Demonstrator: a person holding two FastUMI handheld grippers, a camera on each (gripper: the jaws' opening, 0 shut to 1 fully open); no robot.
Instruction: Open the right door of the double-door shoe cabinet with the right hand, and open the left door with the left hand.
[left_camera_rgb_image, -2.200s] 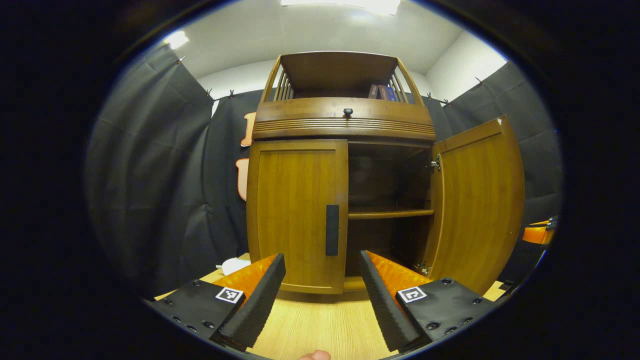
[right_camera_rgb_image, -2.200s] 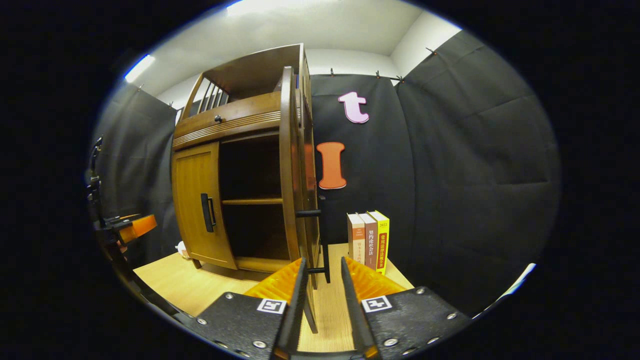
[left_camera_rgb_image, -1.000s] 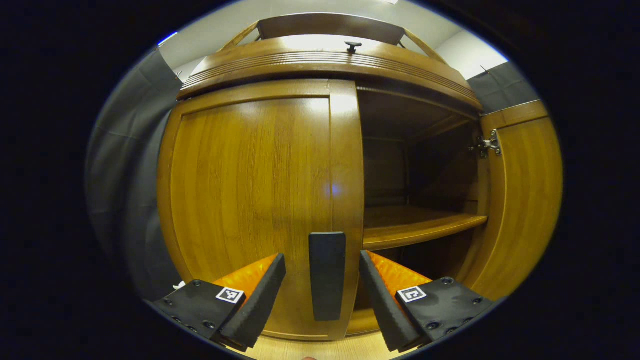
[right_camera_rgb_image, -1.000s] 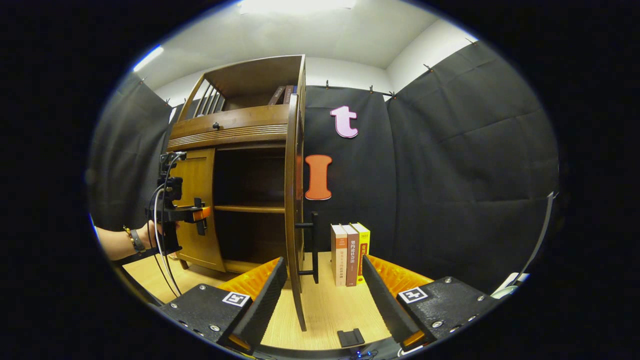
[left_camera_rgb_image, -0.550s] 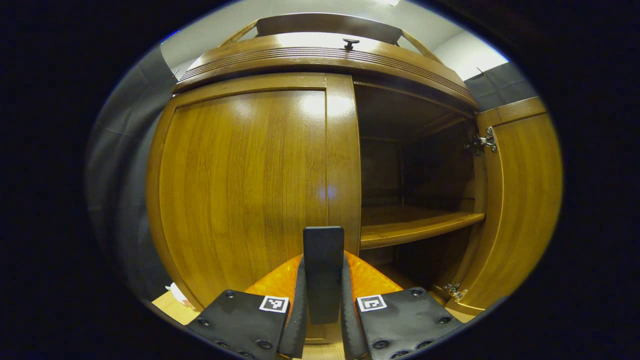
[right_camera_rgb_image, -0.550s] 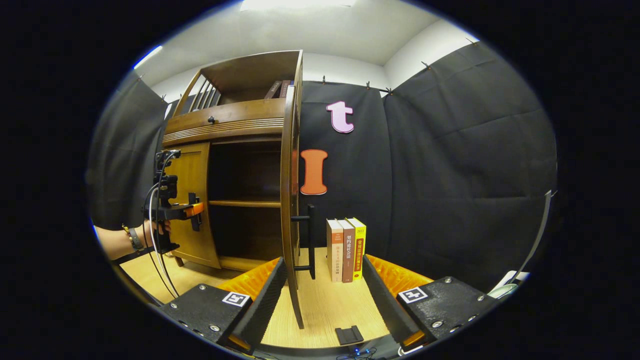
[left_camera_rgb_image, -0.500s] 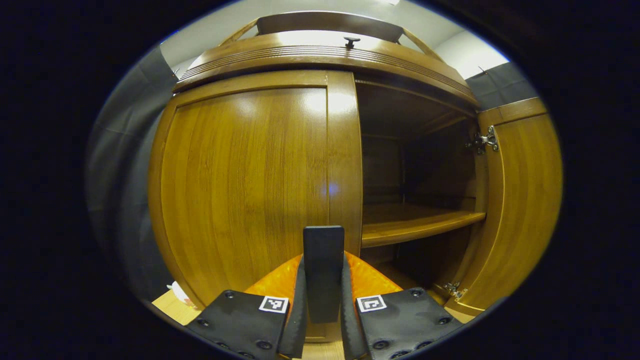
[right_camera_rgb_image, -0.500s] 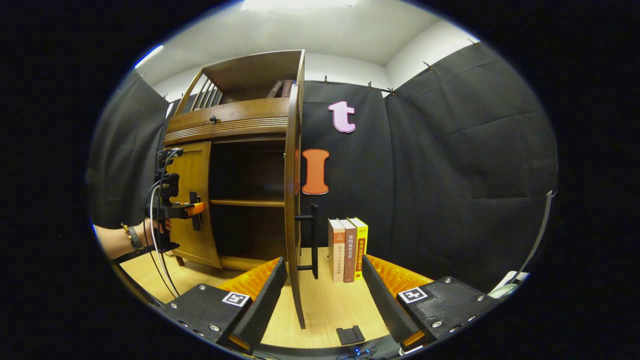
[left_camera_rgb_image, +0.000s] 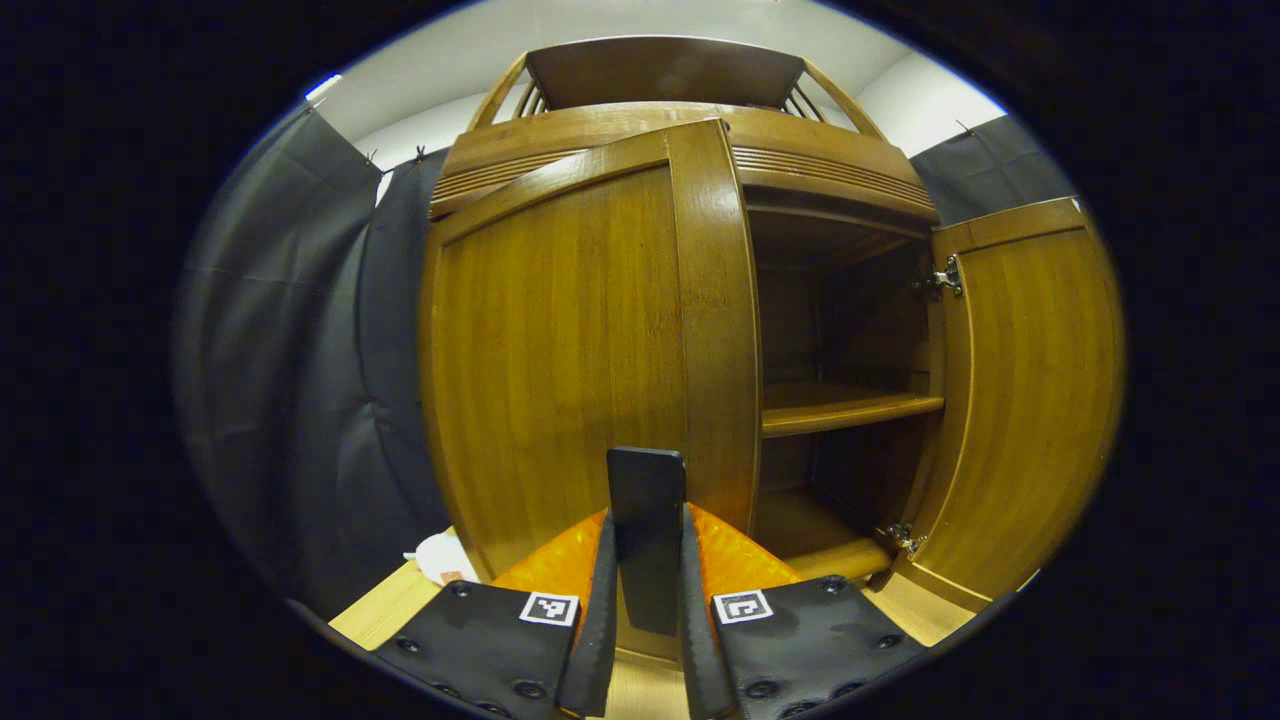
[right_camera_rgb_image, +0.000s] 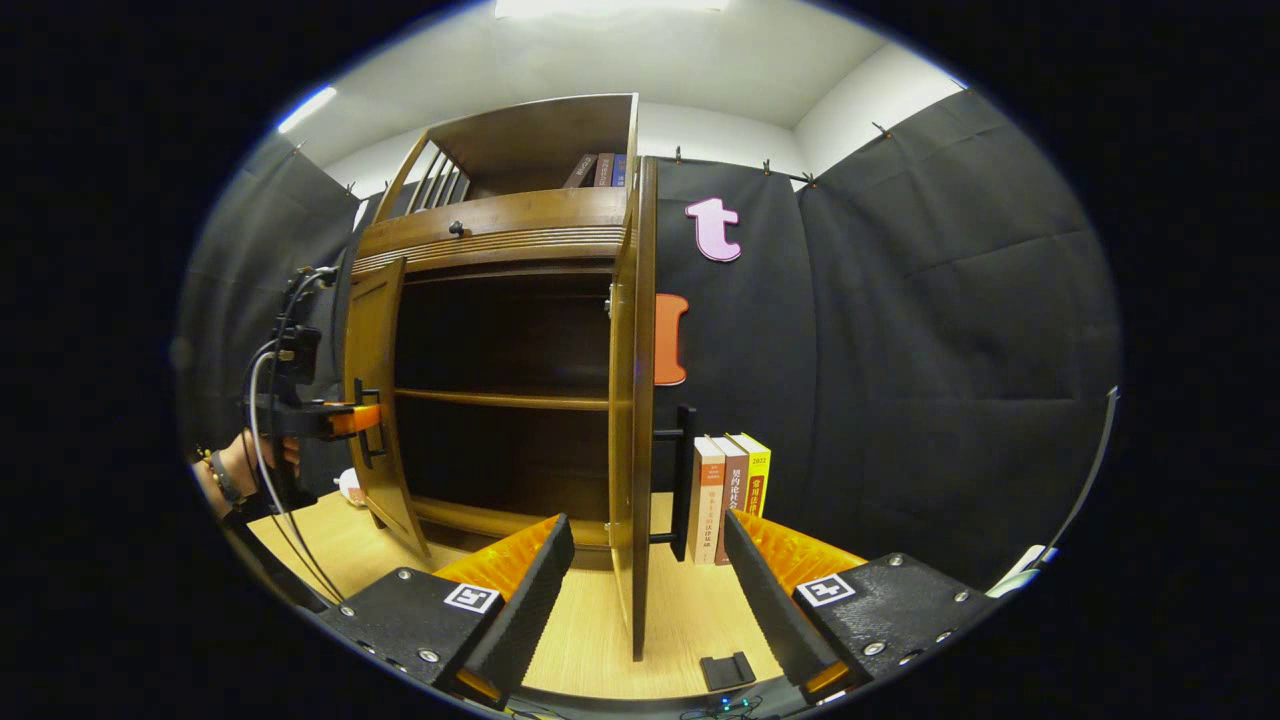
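Now your left gripper (left_camera_rgb_image: 646, 625) is clamped on the left door handle (left_camera_rgb_image: 646, 530), both fingers (left_camera_rgb_image: 598, 610) pressing the dark upright bar from either side. In the left gripper view, the left door (left_camera_rgb_image: 570, 340) stands swung partly out from the shoe cabinet (left_camera_rgb_image: 820, 170), its free edge clear of the frame. Beside it, the right door (left_camera_rgb_image: 1020, 400) stands wide open, hinges showing along its inner edge, and a shelf (left_camera_rgb_image: 850, 408) crosses the dark interior.

In the right gripper view, your right gripper (right_camera_rgb_image: 645, 600) is spread apart and holds nothing. The right door (right_camera_rgb_image: 636, 400) appears edge-on between its fingers (right_camera_rgb_image: 520, 600), with the right door handle (right_camera_rgb_image: 684, 480) on its far side, touched by neither finger. A row of books (right_camera_rgb_image: 728, 495) stands upright on the wooden tabletop (right_camera_rgb_image: 690, 620) just beyond that handle. Farther left, your other hand (right_camera_rgb_image: 240, 465) holds the left gripper (right_camera_rgb_image: 345, 418) at the left door (right_camera_rgb_image: 372, 400).
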